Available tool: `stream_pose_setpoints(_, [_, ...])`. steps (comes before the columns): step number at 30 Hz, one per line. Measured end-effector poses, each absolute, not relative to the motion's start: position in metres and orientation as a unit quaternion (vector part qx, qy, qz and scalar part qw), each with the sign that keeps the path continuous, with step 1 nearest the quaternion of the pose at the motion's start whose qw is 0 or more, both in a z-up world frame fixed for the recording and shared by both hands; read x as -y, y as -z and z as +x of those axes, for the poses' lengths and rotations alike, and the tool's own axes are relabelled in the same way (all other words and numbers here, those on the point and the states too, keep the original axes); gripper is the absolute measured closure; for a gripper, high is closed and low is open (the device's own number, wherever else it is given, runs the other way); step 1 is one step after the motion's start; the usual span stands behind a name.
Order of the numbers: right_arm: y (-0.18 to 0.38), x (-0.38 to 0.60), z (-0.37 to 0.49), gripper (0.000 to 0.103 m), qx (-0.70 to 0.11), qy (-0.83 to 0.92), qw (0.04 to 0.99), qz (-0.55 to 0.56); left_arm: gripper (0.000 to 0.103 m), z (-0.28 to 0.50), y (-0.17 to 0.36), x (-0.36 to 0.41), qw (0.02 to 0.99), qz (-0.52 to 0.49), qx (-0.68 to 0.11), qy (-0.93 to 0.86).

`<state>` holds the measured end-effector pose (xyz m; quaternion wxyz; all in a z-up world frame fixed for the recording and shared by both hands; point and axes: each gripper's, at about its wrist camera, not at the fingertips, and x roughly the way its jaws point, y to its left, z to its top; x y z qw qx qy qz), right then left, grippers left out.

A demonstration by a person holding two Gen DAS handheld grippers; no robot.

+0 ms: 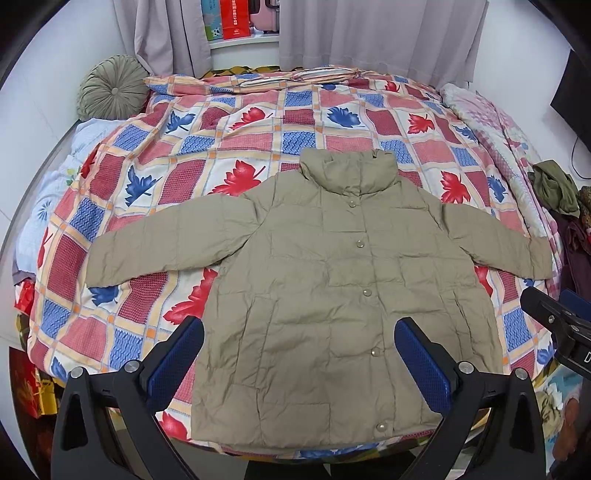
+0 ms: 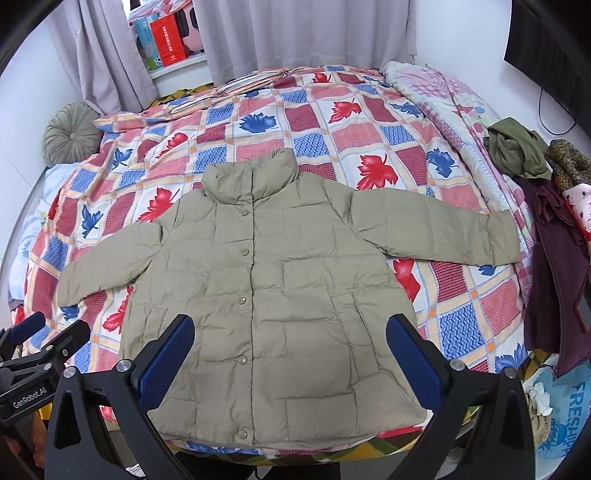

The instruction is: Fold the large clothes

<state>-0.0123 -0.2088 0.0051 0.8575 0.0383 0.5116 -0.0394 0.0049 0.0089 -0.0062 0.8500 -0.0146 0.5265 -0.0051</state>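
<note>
An olive-green puffer jacket (image 1: 332, 280) (image 2: 273, 295) lies flat and face up on the bed, snapped shut, collar toward the window, both sleeves spread out to the sides. My left gripper (image 1: 299, 332) hovers open above the jacket's lower hem, with nothing between its blue pads. Over the same hem my right gripper (image 2: 290, 330) is held open and empty too. The right gripper also shows at the right edge of the left wrist view, and the left gripper at the lower left of the right wrist view.
A leaf-patterned quilt (image 1: 229, 147) (image 2: 332, 140) covers the bed. A round green cushion (image 1: 110, 88) sits at the far left corner. A pile of other clothes (image 2: 546, 206) lies at the bed's right side. Grey curtains (image 1: 369, 33) hang behind.
</note>
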Motion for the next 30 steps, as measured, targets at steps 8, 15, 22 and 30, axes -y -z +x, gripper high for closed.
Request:
stream_pose_setpoints(8, [-0.0048,0.2098,-0.0133,0.000,-0.511,0.039,0.858,0.038,0.000,0.0047,0.0062,-0.0099,0.850,-0.015,-0.527,0.004])
stream_pose_setpoints(15, [-0.0052,0.2099,-0.0139,0.000,-0.511,0.039,0.858,0.038,0.000,0.0057,0.0078,-0.0154,0.850,-0.016,-0.527,0.004])
stream_pose_setpoints(22, [-0.0058,0.2090,-0.0137,0.000,-0.510,0.039,0.858,0.038,0.000,0.0054,0.0070,-0.0136,0.850,-0.016,-0.527,0.005])
stream_pose_setpoints(30, [-0.0053,0.2096,-0.0143,0.000,-0.510,0.039,0.859,0.038,0.000,0.0052,0.0071,-0.0132,0.850,-0.016,-0.527,0.004])
